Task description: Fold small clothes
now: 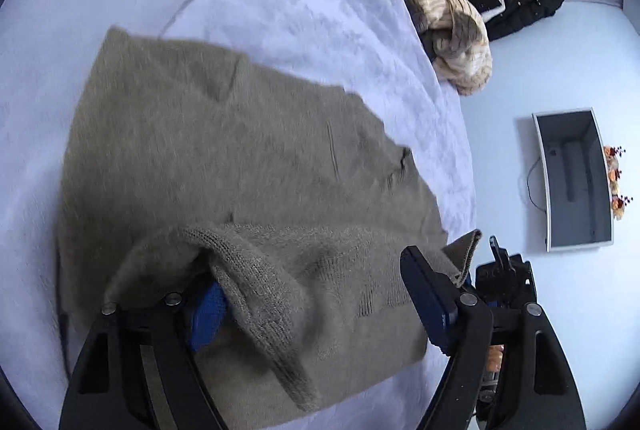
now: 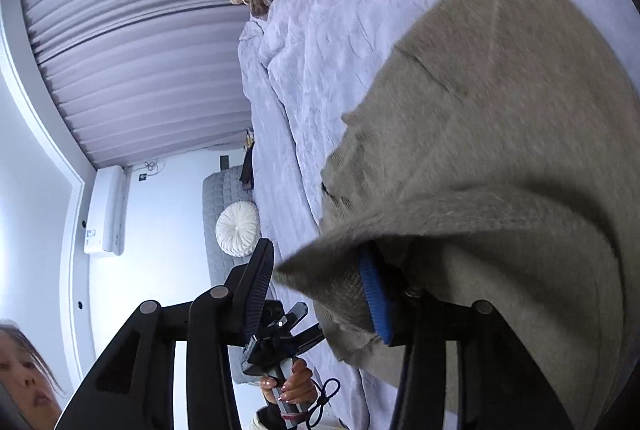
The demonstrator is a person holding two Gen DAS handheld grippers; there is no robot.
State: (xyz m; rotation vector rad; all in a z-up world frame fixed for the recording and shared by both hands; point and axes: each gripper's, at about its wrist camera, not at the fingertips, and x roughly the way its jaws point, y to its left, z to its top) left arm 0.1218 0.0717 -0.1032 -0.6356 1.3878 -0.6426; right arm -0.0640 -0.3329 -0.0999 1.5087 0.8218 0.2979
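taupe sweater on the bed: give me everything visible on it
The sweater is a fuzzy taupe knit with ribbed edges, lying mostly flat on the pale quilted bedspread. Its near edge is folded over and drapes over one finger of each open gripper: the left gripper and the right gripper. Neither clamps it.

Home bedroom: quilted bedspread (image 1: 320,10), pleated curtains (image 2: 132,42), wall TV (image 1: 574,178).

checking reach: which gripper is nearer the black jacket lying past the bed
Left. The left gripper faces the black jacket across the sweater; the right-wrist view shows no jacket.
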